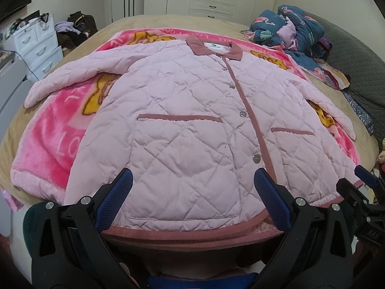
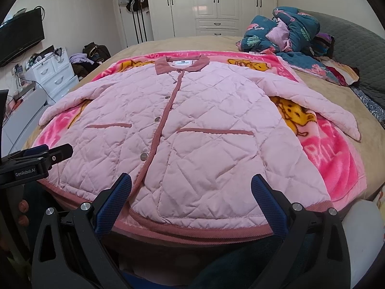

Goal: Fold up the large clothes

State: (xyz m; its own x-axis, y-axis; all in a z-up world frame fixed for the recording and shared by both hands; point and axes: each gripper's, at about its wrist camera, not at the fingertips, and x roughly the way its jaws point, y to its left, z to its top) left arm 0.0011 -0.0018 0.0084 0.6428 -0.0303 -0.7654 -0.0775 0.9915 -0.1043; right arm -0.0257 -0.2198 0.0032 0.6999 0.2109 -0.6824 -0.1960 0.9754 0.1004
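Observation:
A pale pink quilted jacket lies flat, front up and buttoned, on a bright pink cartoon blanket spread over the bed. Both sleeves stretch out to the sides. Its dusty-rose collar points away from me and the hem runs along the near edge. My left gripper hovers open over the hem's left half, nothing between its blue pads. My right gripper stands open over the hem's right half, also holding nothing. Each gripper shows at the edge of the other's view.
A heap of teal flamingo bedding lies at the far right of the tan bed. White drawers and a clothes pile stand left of the bed. A wardrobe fills the back wall.

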